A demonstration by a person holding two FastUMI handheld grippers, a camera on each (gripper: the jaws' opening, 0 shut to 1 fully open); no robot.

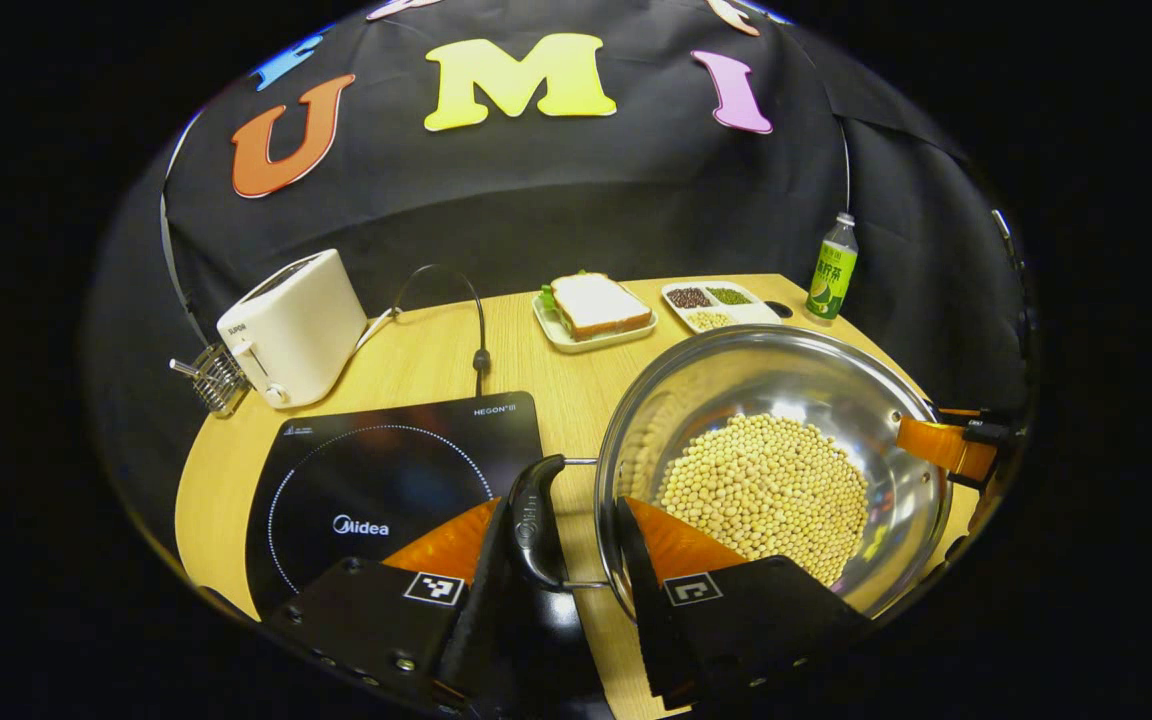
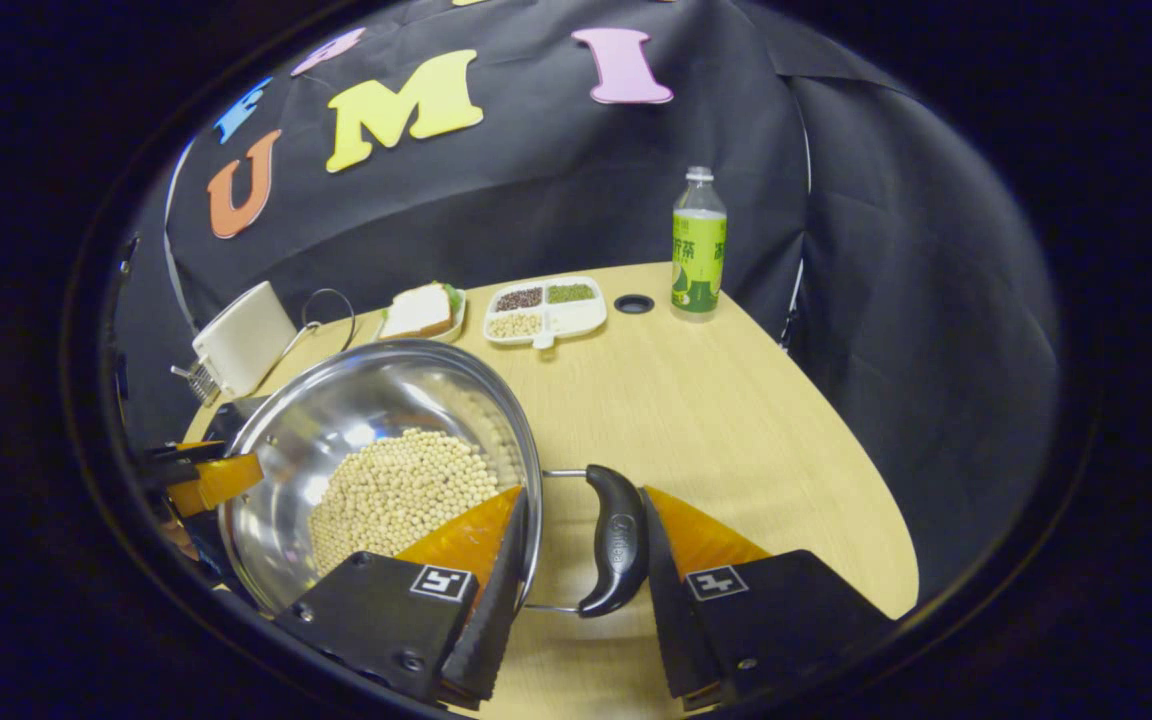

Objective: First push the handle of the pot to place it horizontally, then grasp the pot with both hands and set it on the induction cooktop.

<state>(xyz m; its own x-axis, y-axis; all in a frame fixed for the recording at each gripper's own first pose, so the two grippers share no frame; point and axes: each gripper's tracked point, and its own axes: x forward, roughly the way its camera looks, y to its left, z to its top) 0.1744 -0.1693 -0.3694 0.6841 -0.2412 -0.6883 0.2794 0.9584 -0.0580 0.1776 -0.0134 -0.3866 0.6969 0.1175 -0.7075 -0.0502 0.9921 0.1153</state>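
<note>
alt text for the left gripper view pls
The left hand-held gripper straddles the pot's black side handle, jaws open; the steel pot holds soybeans. An induction cooktop lies beside it on the table.

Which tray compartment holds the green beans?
In the right gripper view, the back-right compartment of the divided tray: green beans, beside the dark beans, behind the pale beans.

A pale wooden worktop [image 2: 716, 420] with a rounded edge carries everything. On it sit a black induction cooktop [image 1: 386, 490], a steel pot [image 1: 786, 390] of soybeans just beside it, a white toaster [image 1: 291, 325], a plate with a sandwich [image 1: 596, 308], a divided dish of beans [image 2: 544, 308] and a green bottle [image 2: 698, 245].
</note>
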